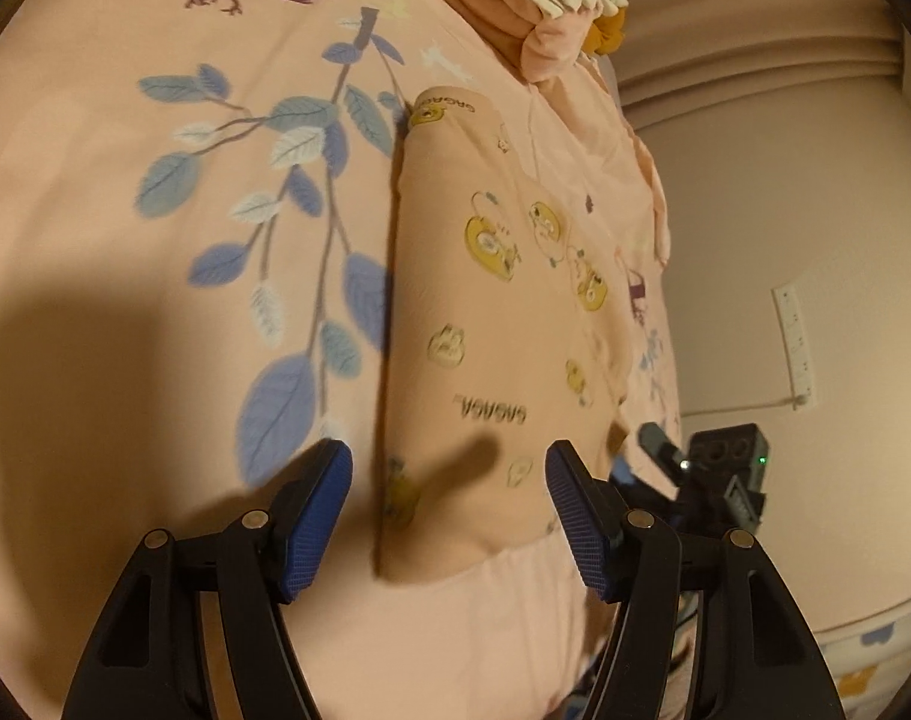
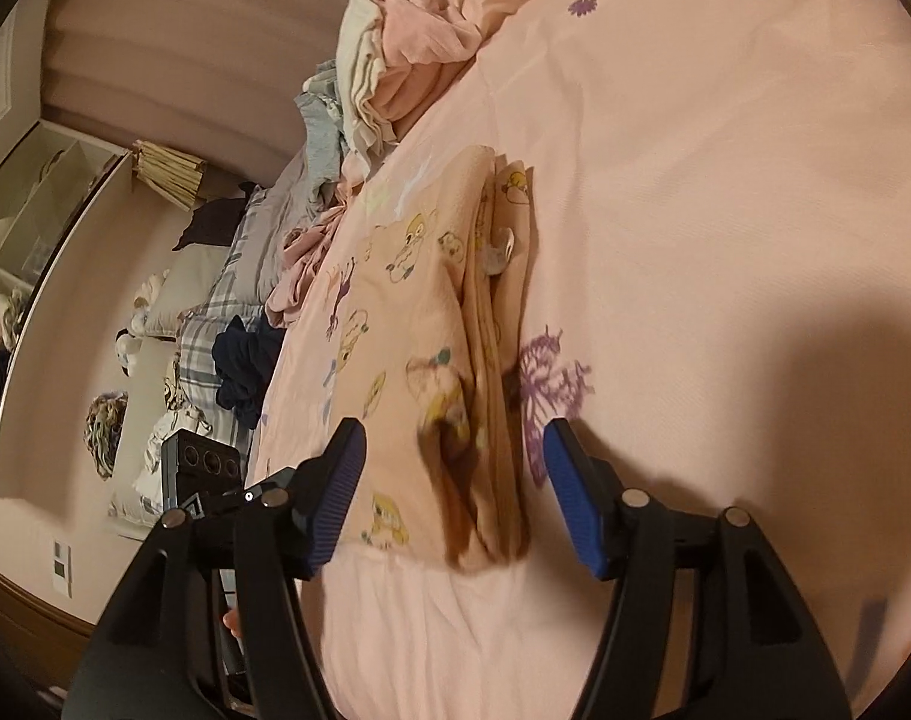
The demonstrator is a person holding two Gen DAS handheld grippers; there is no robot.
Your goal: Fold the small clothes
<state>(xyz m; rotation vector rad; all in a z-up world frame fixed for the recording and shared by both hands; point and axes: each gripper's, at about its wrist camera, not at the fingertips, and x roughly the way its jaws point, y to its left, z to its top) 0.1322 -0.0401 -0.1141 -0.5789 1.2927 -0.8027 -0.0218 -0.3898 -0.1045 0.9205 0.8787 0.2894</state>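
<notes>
Two open grippers, and nothing in either of them. My left gripper (image 1: 449, 492) has its blue pads spread wide above the near end of the folded garment (image 1: 485, 312), one pad out over the bedsheet (image 1: 155, 180) and the other over the cloth, neither pressing on it. My right gripper (image 2: 452, 480) is spread about the same, with the garment's stacked fold edges lying between the pads but not pinched.

That garment, a peach piece printed with yellow cartoon figures, lies as a long narrow strip on the bed, close to the bed's side edge, its near end toward me. A heap of unfolded clothes (image 2: 395, 42) sits well beyond its far end, by the same edge.

My judgement is that the lengthwise fold is made and a crosswise fold of the near end is what comes next. The risk lies in those layers: from the right wrist view they look loose and slightly fanned, so a pinch that catches only the top ply would peel the strip open when lifted. Uneven pickup between the two grippers would skew the fold. Being so close to the bed's edge, a dragged end could also slide off the side.
</notes>
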